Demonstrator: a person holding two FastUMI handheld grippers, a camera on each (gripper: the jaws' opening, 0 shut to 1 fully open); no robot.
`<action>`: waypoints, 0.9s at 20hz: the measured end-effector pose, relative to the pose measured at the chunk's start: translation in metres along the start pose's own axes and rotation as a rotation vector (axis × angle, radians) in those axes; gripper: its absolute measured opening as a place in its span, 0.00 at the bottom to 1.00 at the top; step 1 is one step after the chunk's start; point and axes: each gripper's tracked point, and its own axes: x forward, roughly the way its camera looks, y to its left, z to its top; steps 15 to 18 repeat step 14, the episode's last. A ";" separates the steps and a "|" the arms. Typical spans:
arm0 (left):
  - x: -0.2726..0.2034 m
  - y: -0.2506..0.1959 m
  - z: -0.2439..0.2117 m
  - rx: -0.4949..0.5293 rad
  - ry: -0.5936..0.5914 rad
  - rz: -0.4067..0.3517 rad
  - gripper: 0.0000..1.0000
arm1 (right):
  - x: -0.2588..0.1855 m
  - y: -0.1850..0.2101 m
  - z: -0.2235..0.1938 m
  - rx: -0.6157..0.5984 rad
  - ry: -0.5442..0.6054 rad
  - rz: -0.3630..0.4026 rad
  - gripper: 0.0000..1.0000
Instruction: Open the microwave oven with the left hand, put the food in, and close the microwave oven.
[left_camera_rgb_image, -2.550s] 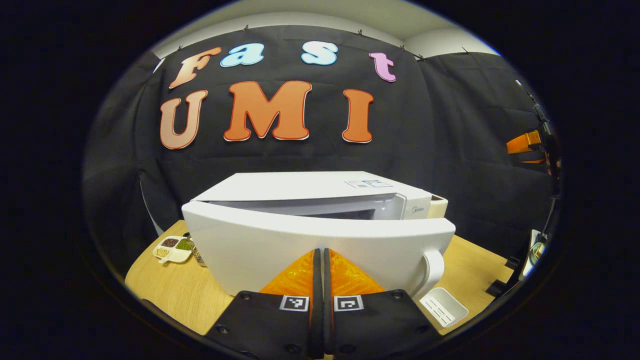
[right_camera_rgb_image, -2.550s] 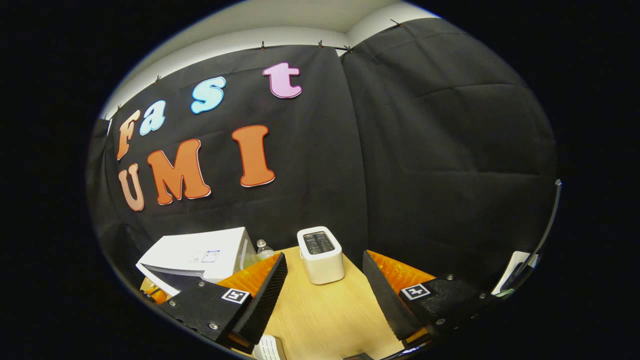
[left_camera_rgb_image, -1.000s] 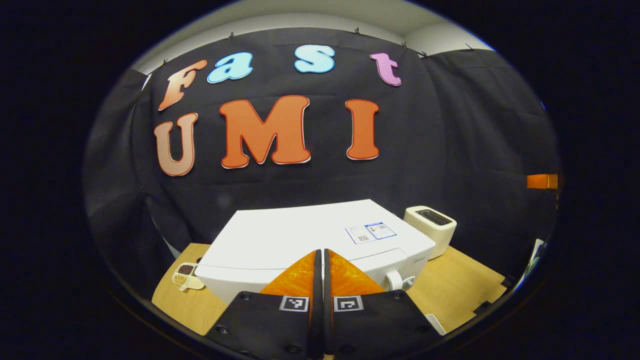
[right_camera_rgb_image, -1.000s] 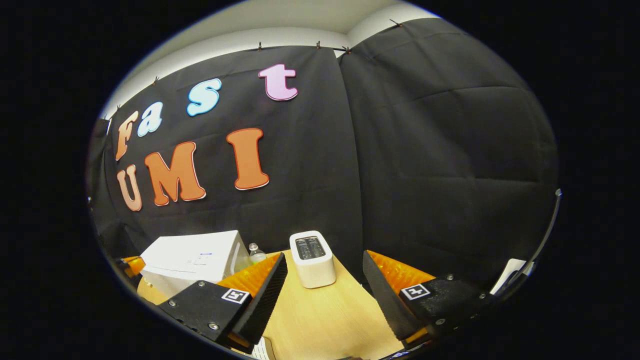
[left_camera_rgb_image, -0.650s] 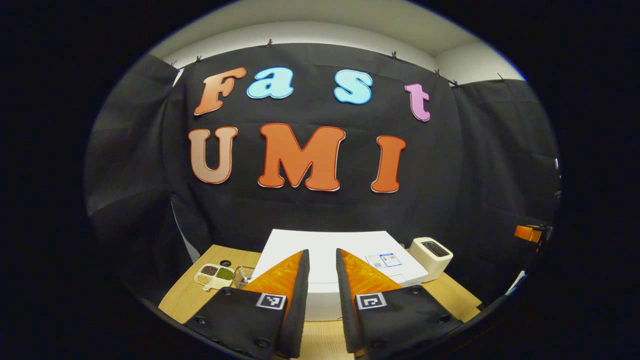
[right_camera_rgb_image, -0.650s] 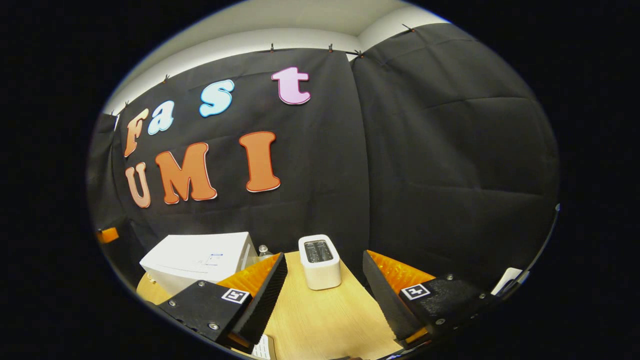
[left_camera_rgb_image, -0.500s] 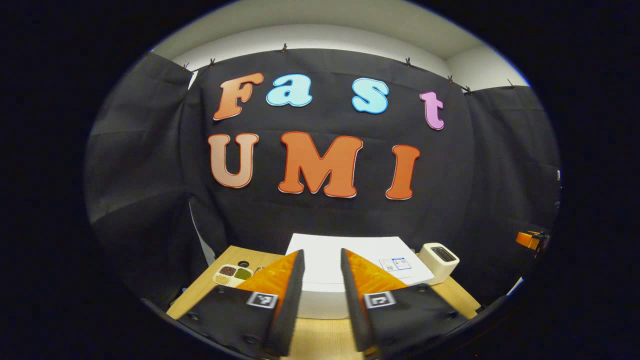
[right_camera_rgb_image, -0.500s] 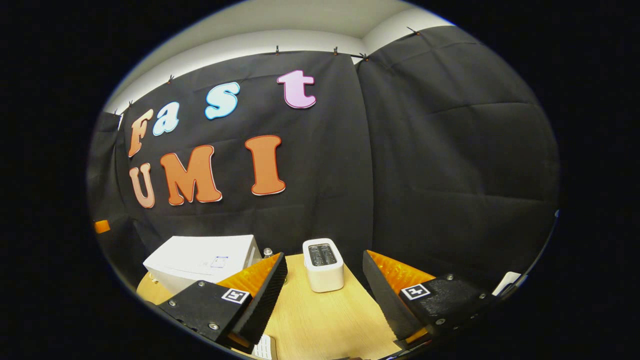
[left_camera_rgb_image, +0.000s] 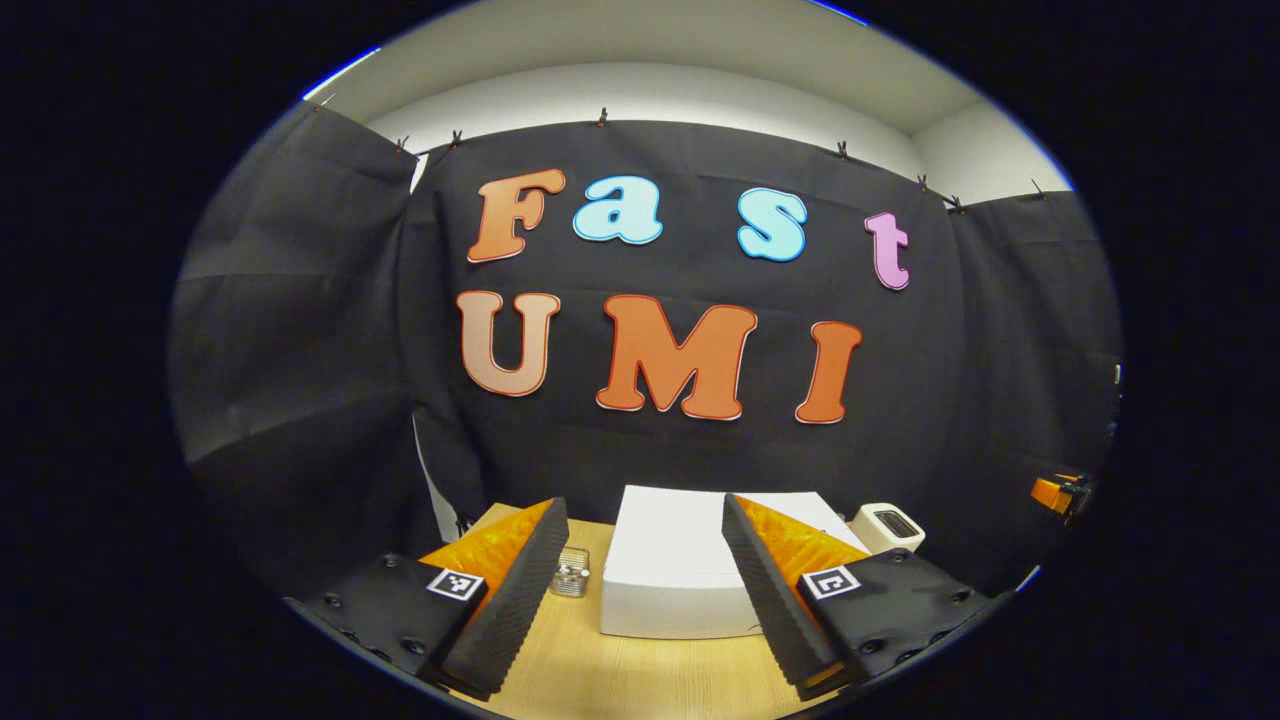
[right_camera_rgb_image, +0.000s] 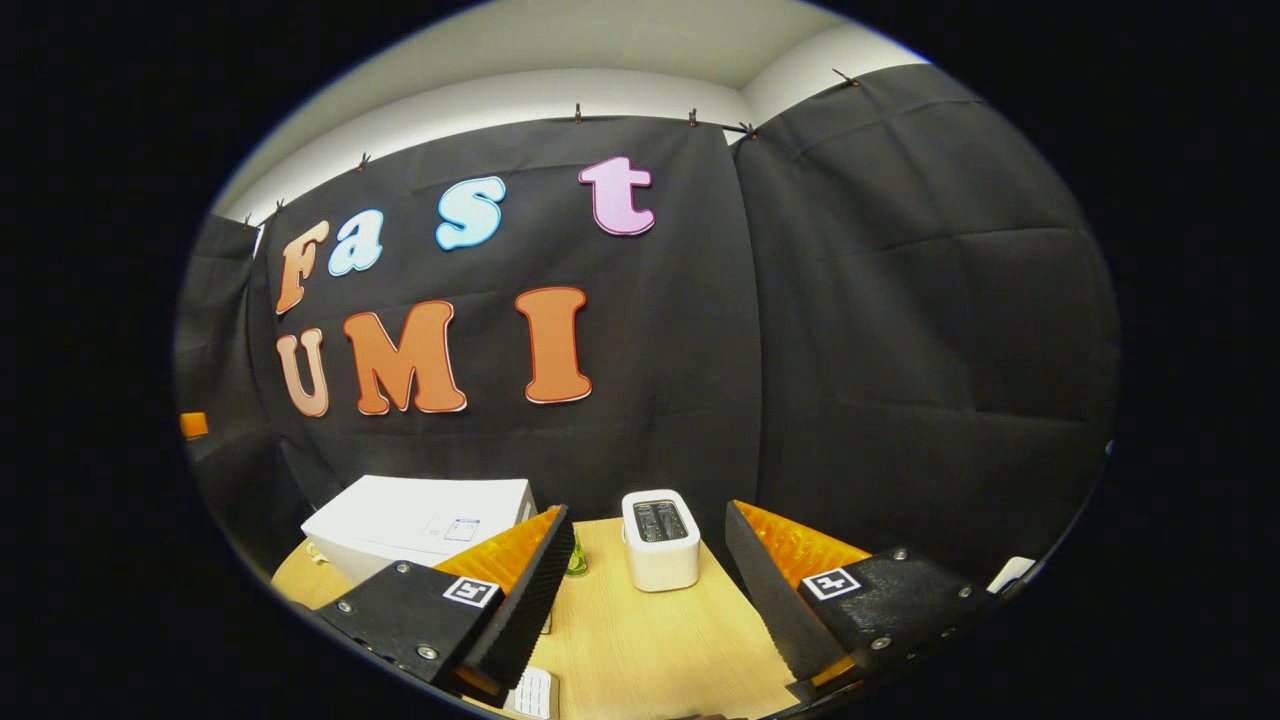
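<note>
The white microwave (left_camera_rgb_image: 672, 590) stands on the wooden table (left_camera_rgb_image: 620, 680) with its door shut against the body. My left gripper (left_camera_rgb_image: 642, 502) is held back from it, open, with nothing between its fingers. In the right gripper view the microwave (right_camera_rgb_image: 410, 525) sits at the lower left. My right gripper (right_camera_rgb_image: 647, 508) hangs open over the table, holding nothing. An orange part of the left gripper (right_camera_rgb_image: 193, 425) shows at the far left there, and an orange part of the right gripper (left_camera_rgb_image: 1052, 492) shows at the far right of the left gripper view.
A white toaster (right_camera_rgb_image: 660, 540) stands right of the microwave, also seen as the toaster (left_camera_rgb_image: 888, 526). A small clear cup (left_camera_rgb_image: 572, 576) sits left of the microwave. A green bottle (right_camera_rgb_image: 577, 565) stands between microwave and toaster. A white ribbed object (right_camera_rgb_image: 535, 692) lies at the near table edge.
The microwave door went from ajar to shut under my shut left gripper. That gripper then drew back from the oven and opened. The right gripper only drifted slightly.
</note>
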 end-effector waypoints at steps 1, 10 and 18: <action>0.000 0.001 0.000 0.004 -0.005 0.004 1.00 | -0.001 -0.001 0.001 0.000 -0.004 -0.002 0.94; -0.006 -0.001 0.010 0.009 -0.039 0.003 0.98 | -0.010 -0.006 0.006 0.003 -0.022 -0.006 0.94; -0.007 0.001 0.009 0.002 -0.037 0.009 0.98 | -0.012 -0.007 0.008 -0.002 -0.026 -0.003 0.94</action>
